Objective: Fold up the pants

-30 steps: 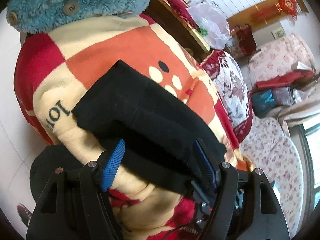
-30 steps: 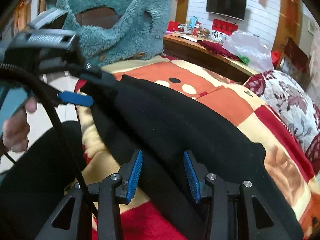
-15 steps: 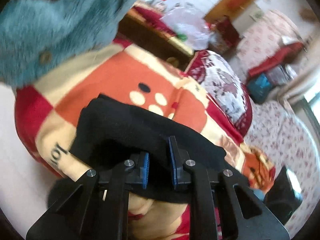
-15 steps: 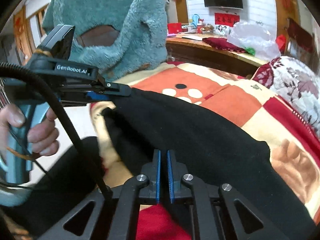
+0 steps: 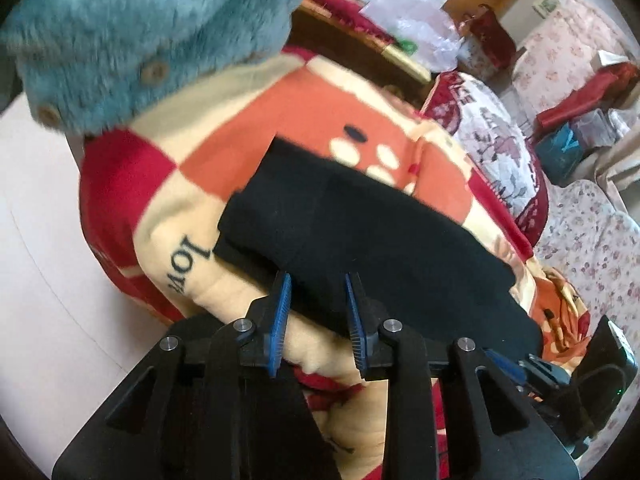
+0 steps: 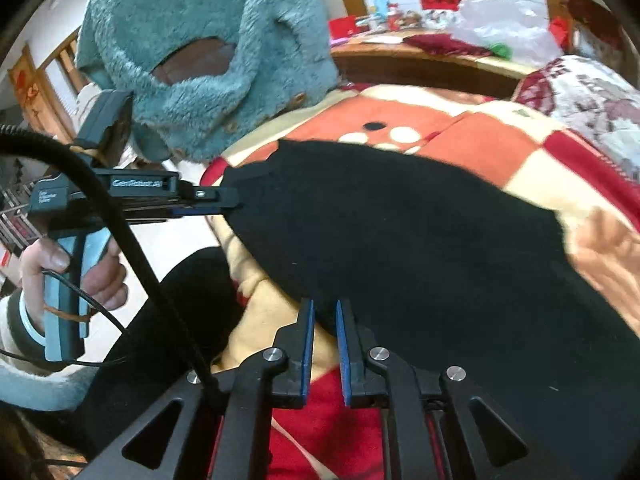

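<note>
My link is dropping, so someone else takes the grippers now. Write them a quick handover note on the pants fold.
Left gripper: jaws opening, near edge of the black pants between them.
Right gripper: shut on the same edge, further along.
Pants: lying on the checked blanket, apparently doubled over already.
Left: probably check the left grip, then carry that edge over for the next fold.

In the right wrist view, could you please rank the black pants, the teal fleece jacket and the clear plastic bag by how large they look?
1. black pants, filling most of the lower frame, though nearest the camera.
2. teal fleece jacket, somewhat smaller.
3. clear plastic bag, smallest; it sits farthest back, so its true size is unsure.
</note>
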